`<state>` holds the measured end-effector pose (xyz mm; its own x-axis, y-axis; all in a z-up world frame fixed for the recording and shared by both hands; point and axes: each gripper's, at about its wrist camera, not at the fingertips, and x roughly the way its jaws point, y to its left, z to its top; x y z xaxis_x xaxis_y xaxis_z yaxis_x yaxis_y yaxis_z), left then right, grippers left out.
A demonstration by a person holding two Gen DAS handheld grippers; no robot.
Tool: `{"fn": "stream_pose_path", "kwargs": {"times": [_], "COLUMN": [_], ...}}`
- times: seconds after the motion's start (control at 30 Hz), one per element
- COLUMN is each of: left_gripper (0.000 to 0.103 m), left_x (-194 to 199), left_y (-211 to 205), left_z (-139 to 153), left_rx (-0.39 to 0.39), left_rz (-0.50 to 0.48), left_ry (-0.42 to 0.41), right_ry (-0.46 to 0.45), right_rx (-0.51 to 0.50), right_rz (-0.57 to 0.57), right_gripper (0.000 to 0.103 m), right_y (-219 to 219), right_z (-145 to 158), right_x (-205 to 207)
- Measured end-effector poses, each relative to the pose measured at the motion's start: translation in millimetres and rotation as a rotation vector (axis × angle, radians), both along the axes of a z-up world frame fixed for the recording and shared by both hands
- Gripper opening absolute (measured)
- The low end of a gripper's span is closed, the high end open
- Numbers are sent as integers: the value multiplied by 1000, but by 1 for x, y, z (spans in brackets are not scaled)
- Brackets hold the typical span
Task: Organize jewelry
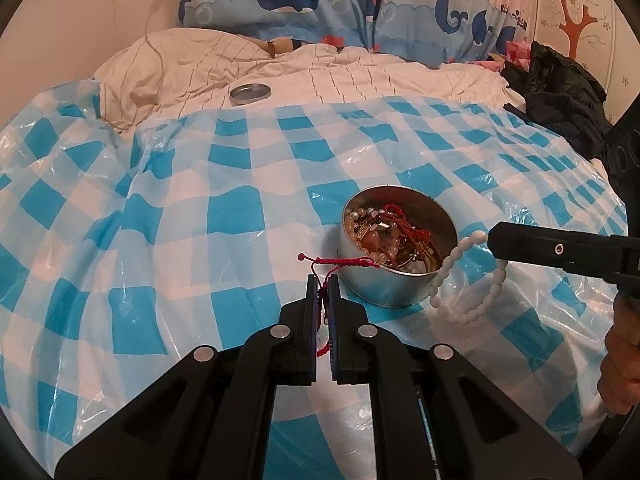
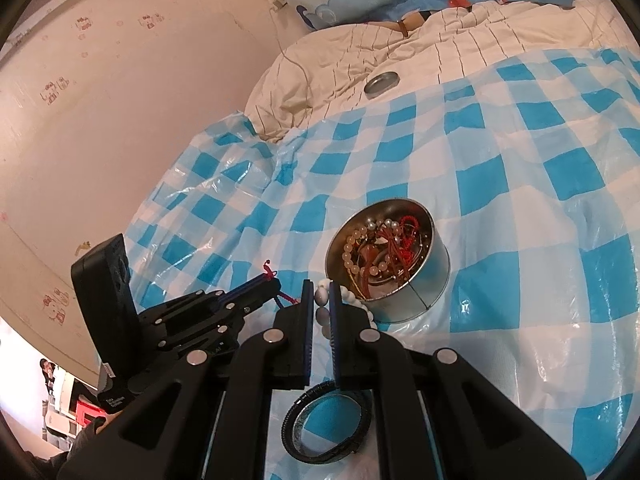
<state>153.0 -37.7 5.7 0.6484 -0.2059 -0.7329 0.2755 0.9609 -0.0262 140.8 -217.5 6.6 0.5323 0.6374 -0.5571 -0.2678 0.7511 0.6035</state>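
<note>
Blue-white checked plastic sheet (image 1: 180, 208) spread over bed, cream quilt (image 1: 320, 72) beyond it.
Round metal tin (image 1: 394, 292) on sheet, heaped with bead bracelets and red cords.
Tin lid (image 1: 249, 93) well apart, on quilt.
Black bangle (image 2: 326, 426) on sheet under right gripper.
Right gripper (image 2: 322, 300) clamped on white bead bracelet (image 1: 464, 280), loop hanging just beside tin.
Left gripper (image 1: 323, 286) pinched tight on red cord bracelet (image 1: 340, 262), near tin's rim.
</note>
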Motion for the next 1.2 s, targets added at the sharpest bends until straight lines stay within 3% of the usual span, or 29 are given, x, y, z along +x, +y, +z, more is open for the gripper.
{"fn": "stream_pose_path", "kwargs": {"times": [0.7,0.9,0.97,1.0,1.1,1.13,1.2], "left_gripper": [4,4,4,4,4,4,4], "left_x": [3,4,5,6,6,7,7], "left_y": [-22,-18,-13,-10,-5,-4,-1], "left_z": [17,24,25,26,25,25,26], "left_rx": [-32,-48,-50,-52,-55,-58,-72], "left_rz": [-13,2,10,16,23,25,27], "left_ry": [-51,-66,-67,-66,-62,-61,-58], "right_ry": [-53,-50,5,25,71,92,117], "right_rx": [114,89,0,-35,-150,-197,-298], "right_rz": [-37,-52,-48,-55,-86,-79,-45], "right_gripper": [9,9,26,41,49,58,62], "right_y": [-25,-31,-29,-29,-26,-21,-7], "right_z": [15,17,12,9,-3,-8,-20], "right_x": [0,0,5,6,10,12,14]}}
